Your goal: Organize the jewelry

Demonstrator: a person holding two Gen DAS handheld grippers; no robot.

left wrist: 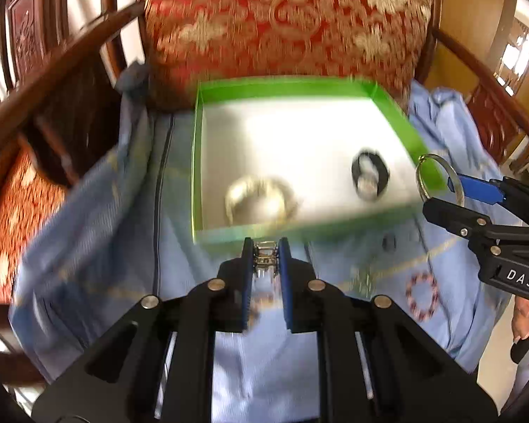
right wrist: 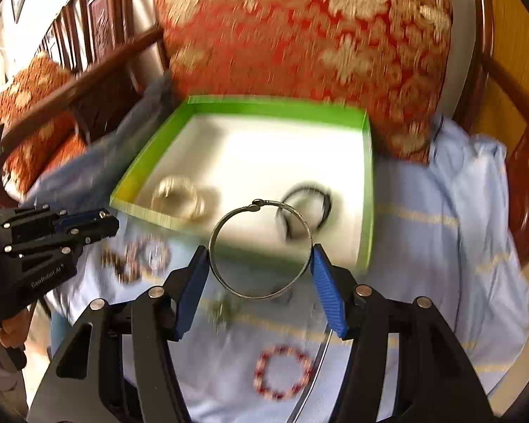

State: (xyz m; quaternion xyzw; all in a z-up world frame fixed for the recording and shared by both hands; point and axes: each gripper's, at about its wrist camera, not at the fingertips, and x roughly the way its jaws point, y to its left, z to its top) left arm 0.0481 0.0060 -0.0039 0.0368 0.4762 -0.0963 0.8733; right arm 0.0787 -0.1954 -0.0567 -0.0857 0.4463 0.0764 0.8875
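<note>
Red bead bracelet (right wrist: 284,373) lies on blue cloth (right wrist: 423,246); green tray (right wrist: 278,105) beyond

A wooden armchair (right wrist: 490,70) with a red brocade cushion (right wrist: 299,35) carries a light blue cloth (right wrist: 423,229). On the cloth sit a green-walled box (right wrist: 264,104), a red bead bracelet (right wrist: 283,373) and other beaded pieces (right wrist: 137,259) (blurred).

Shiny metal bangle (right wrist: 261,250) — ribbed plastic fingers (right wrist: 326,289) — woven cloth (right wrist: 423,246).

Home — carved wooden chair (left wrist: 53,60), brocade cushion (left wrist: 289,24)
</note>
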